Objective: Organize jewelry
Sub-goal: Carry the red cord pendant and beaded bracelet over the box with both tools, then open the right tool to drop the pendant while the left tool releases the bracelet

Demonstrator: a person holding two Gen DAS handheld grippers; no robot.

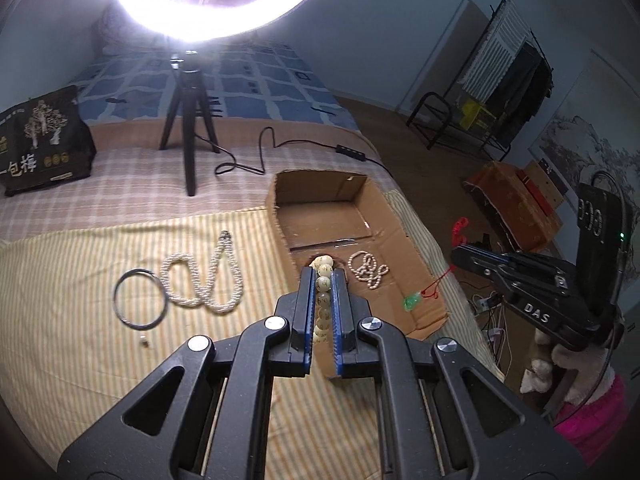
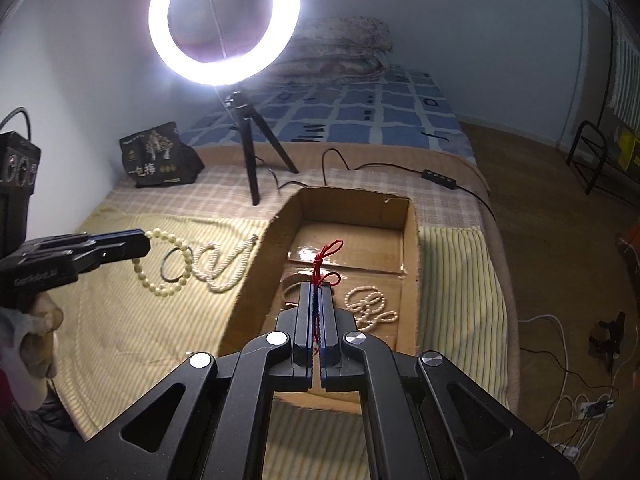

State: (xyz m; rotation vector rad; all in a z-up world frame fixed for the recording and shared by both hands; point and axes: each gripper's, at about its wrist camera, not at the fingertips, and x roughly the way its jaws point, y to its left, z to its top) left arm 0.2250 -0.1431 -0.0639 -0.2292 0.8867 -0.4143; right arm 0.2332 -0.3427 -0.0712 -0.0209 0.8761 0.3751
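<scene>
Right now the left gripper is clamped on a cream bead bracelet, its round, faintly marked beads lined up between the blue-padded fingers, and from the right wrist view the rest of the loop hangs free below the fingertips over the striped yellow cloth. At about 1 o'clock from those tips sits an open cardboard box, and on its floor lies a small coiled strand of pinkish pearls. The right gripper is closed tight on a red cord, knotted loops of it standing up beyond the fingertips above the box; in the left view the cord trails down to a green pendant at the box's front edge. On the cloth at 9 o'clock of the left gripper lie a thick twisted white pearl necklace, folded into loops, and a thin dark bangle touching it
</scene>
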